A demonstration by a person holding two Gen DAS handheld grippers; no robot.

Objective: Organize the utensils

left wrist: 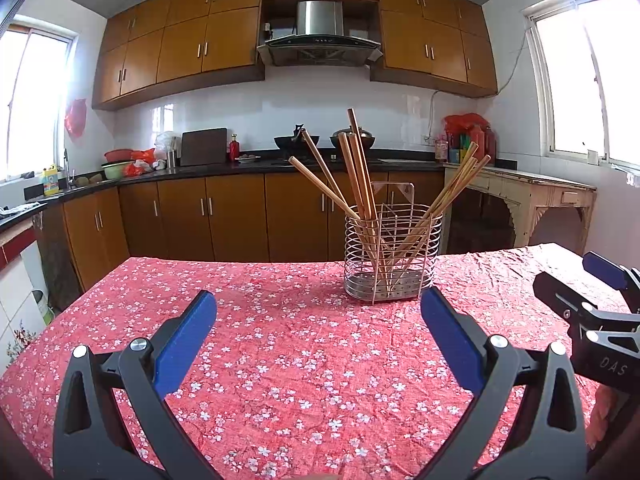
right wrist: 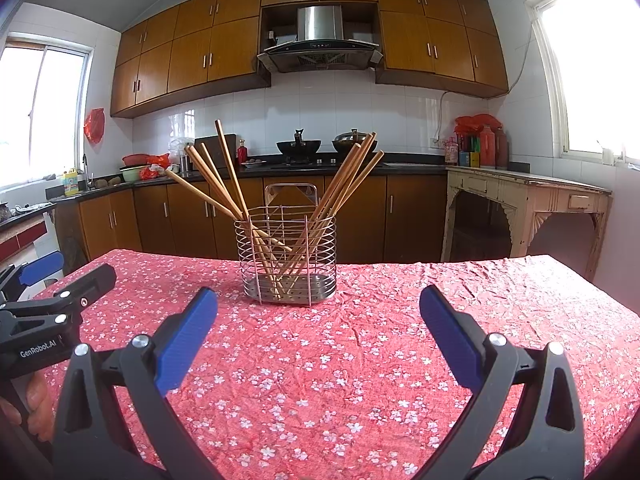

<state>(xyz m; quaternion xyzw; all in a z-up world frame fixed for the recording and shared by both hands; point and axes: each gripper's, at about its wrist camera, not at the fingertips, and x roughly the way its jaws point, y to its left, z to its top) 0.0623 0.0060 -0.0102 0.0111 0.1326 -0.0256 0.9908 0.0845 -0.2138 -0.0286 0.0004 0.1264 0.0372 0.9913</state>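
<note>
Left gripper point(left wrist: 319, 304): jaws spread wide, empty, lower centre of frame.

Long bamboo chopsticks point(left wrist: 356, 168) fan out of steel wire caddy point(left wrist: 394, 256), frame centre, on red floral-cloth worktop point(left wrist: 280, 360).

Sticks likely light, stiff, smooth, apt to slip; pinch mid-shaft above rim.

Right gripper point(right wrist: 319, 304): jaws wide, empty.

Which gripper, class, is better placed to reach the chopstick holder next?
Right, marginally. The wire holder sits nearly centred ahead of the open right gripper; for the open left gripper, it stands off to the right.
</note>
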